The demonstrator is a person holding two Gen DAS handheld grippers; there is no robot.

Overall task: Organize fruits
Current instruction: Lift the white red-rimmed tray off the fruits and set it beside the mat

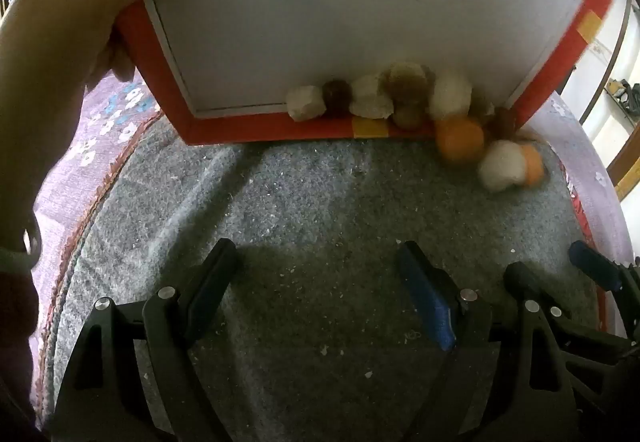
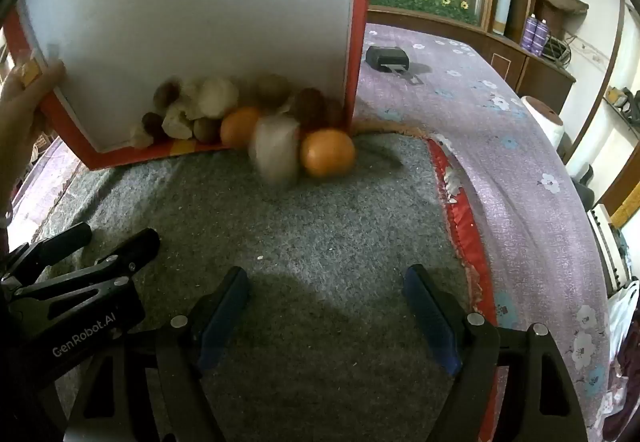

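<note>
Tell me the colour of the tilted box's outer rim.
Red, with yellow tape patches; the box is white inside. Clearest in the left wrist view.

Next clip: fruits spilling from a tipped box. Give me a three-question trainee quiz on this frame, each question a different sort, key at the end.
1. True or false: the left gripper holds a fruit.
2. What tips the red-edged box? A) a bare hand B) the right gripper C) nothing
3. Fill in: the orange fruit that has rolled out lies on the grey ____.

Key: 1. False, both grippers stand open and empty. 2. A. 3. mat.
</note>
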